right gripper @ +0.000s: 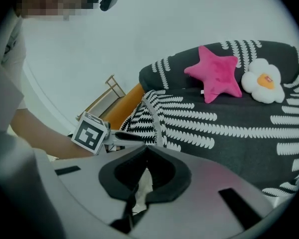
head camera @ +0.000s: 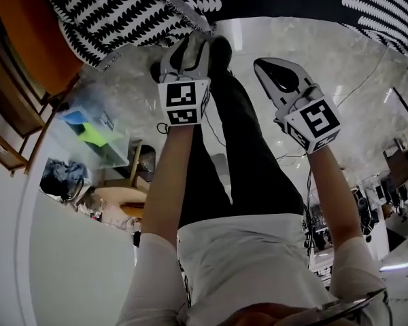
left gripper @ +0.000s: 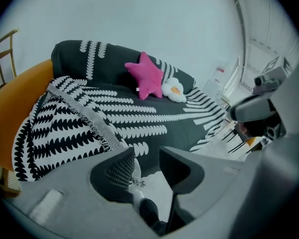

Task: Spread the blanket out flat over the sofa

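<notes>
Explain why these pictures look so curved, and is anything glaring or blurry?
Head view: wide lens bends the room, and lights glare off the glossy floor. Left gripper view: black rounded corners, blanket sharp. Right gripper view: same curving, star cushion crisp, a mosaic patch top left.

A pink star cushion [left gripper: 147, 78] sits just beside a white flower-shaped cushion [left gripper: 172, 89] with a yellow centre — pale, glossy floor [head camera: 353, 53] spreads nearer.

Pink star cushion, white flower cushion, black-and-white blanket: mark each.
pink star-shaped plush cushion [right gripper: 217, 73], right gripper view, centre of star
white flower-shaped plush cushion [right gripper: 265, 79], right gripper view, yellow middle
black-and-white patterned blanket [left gripper: 154, 116], left gripper view, part over seat
</notes>
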